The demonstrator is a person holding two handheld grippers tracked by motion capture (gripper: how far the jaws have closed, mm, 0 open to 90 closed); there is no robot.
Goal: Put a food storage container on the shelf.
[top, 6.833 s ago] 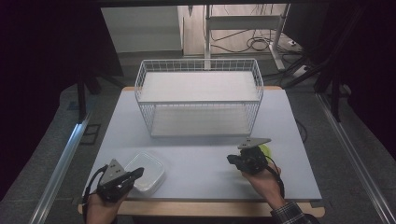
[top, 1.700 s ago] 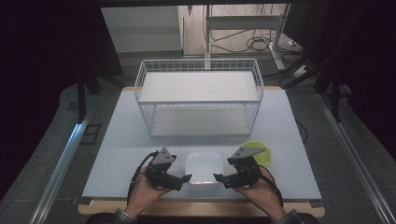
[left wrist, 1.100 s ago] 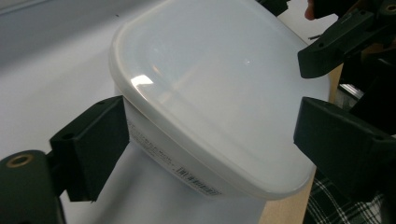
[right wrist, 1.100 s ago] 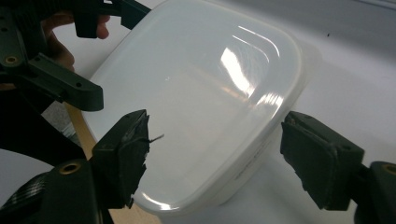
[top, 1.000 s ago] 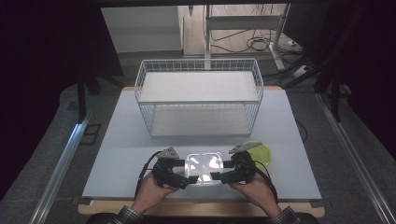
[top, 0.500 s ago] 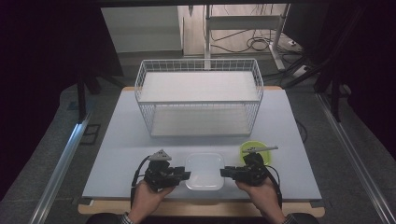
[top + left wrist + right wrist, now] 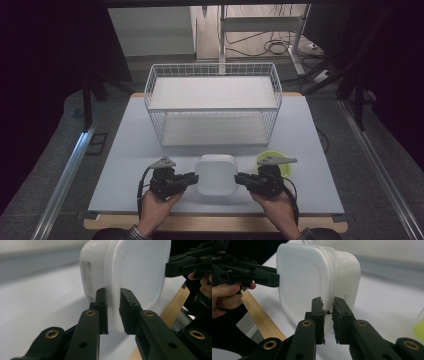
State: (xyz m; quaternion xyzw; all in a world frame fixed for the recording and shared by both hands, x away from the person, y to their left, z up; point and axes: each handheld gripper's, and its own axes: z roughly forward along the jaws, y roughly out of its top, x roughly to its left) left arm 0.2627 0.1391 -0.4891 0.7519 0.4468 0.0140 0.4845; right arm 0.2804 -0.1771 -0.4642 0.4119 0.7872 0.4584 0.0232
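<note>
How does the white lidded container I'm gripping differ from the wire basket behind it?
The white container is small, with solid, milky plastic walls; the wire basket is much larger and made of open white mesh you can see through. The container has a lid on; the basket is open on top. The container is pinched at opposite edges by the left claw and the right claw; the basket stands untouched, farther back on the table. Both are white and roughly rectangular.

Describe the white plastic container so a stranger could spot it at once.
Start at the wire basket at the far side of the table; the container sits nearer the person, between the left gripper and the right gripper, each clamped on its rim. Unlike the yellow-green bowl beside it, it is a milky-white rounded square.
</note>
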